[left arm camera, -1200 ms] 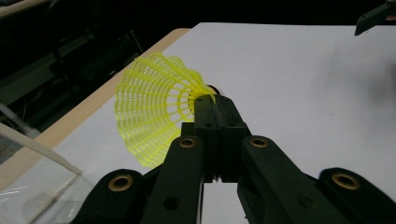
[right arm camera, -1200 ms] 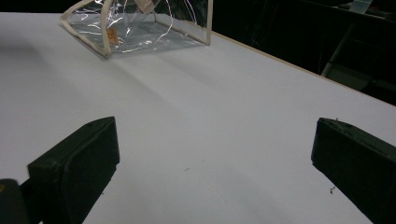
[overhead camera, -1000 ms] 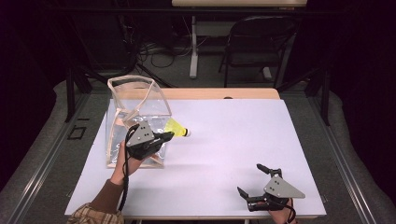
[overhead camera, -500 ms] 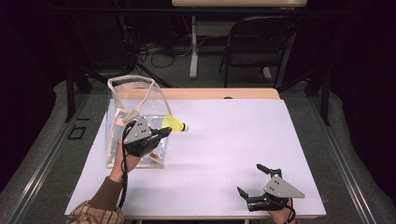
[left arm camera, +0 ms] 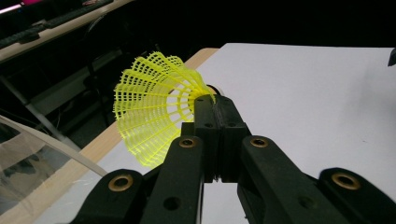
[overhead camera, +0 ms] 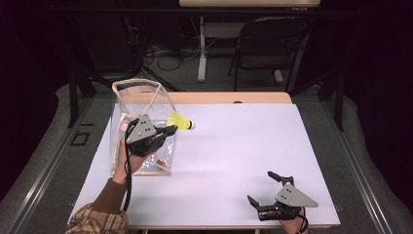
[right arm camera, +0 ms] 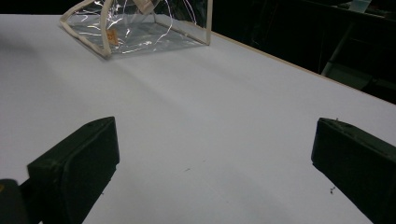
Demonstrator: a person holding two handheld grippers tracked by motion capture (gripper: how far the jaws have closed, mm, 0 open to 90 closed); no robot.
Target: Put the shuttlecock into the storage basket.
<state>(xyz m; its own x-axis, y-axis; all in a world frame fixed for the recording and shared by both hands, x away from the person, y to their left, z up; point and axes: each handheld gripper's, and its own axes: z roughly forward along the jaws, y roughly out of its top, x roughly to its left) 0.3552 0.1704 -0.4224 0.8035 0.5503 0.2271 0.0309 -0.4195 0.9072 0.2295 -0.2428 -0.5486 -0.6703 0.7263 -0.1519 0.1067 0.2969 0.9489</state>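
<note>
Surface carries the clear bag, standing open. My left gripper pinches the yellow shuttlecock at the bag's side, above the surface: picked up, not yet bagged. Right gripper spread, idle.

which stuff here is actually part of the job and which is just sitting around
In the job:
- yellow shuttlecock, clamped at its base by the left tongs
- clear bag, standing open on the white table beside those tongs

Just there:
- right tongs, open and idle at the near edge
- folding chair and cables behind the table
</note>
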